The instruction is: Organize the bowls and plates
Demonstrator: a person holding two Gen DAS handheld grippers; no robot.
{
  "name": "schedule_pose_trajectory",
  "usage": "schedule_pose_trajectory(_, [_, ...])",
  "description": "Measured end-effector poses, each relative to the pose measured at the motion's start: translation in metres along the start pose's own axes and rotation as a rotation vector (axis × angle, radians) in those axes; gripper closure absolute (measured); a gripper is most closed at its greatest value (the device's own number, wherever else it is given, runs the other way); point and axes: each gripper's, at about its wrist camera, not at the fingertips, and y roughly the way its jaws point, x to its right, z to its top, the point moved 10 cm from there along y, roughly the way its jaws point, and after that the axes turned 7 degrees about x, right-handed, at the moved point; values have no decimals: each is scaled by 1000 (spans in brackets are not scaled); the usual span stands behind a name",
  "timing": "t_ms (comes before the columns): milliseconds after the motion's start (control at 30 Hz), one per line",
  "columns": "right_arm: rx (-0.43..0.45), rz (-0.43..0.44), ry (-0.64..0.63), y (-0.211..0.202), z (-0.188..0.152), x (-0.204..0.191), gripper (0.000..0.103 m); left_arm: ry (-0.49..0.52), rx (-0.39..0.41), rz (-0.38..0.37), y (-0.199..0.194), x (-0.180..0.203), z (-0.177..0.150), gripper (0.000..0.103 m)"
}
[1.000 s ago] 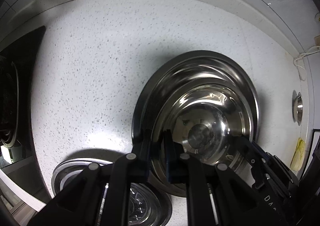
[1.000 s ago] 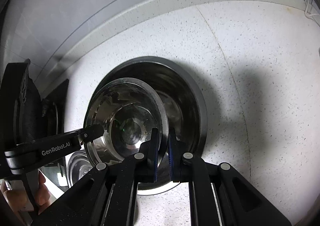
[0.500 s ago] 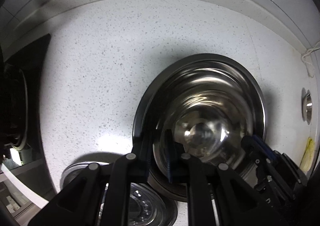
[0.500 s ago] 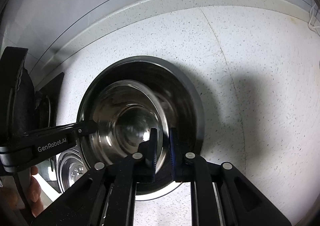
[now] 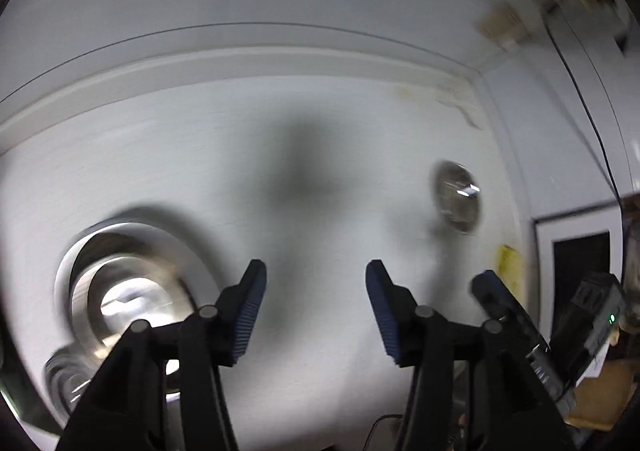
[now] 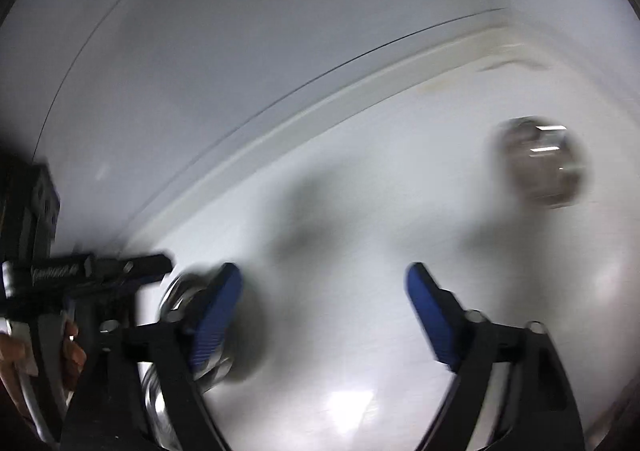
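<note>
Both views are motion-blurred. In the left wrist view my left gripper (image 5: pixel 316 311) is open and empty above the white speckled counter. The nested steel bowls (image 5: pixel 128 291) sit on the counter at its lower left, with another steel dish (image 5: pixel 64 379) below them. A small steel bowl (image 5: pixel 456 195) sits far right. In the right wrist view my right gripper (image 6: pixel 324 315) is open and empty. The nested bowls (image 6: pixel 180 295) show partly behind its left finger. The small steel bowl (image 6: pixel 540 163) lies at the upper right. The left gripper (image 6: pixel 100 271) reaches in from the left.
The tiled wall and raised counter backsplash (image 5: pixel 280 55) run along the back. A cable (image 5: pixel 588 111), a yellow scrap (image 5: pixel 508 267) and a dark framed opening (image 5: pixel 580 263) are at the right edge. A hand (image 6: pixel 24 351) shows at the lower left of the right wrist view.
Both grippers were shut on the rim of the smaller bowl over the larger one; both have let go, opened wide, and swung right and up away from the bowls.
</note>
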Motion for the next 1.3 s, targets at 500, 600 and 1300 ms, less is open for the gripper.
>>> schedule_pose_trajectory(500, [4, -233, 284, 21, 49, 225, 8, 254, -164, 115, 197, 190, 21, 42])
schedule_pose_trajectory(600, [-14, -235, 268, 37, 51, 232, 8, 266, -171, 161, 218, 189, 20, 42])
schedule_pose_trajectory(1300, [-139, -189, 218, 64, 25, 198, 95, 327, -211, 228, 231, 165, -6, 88])
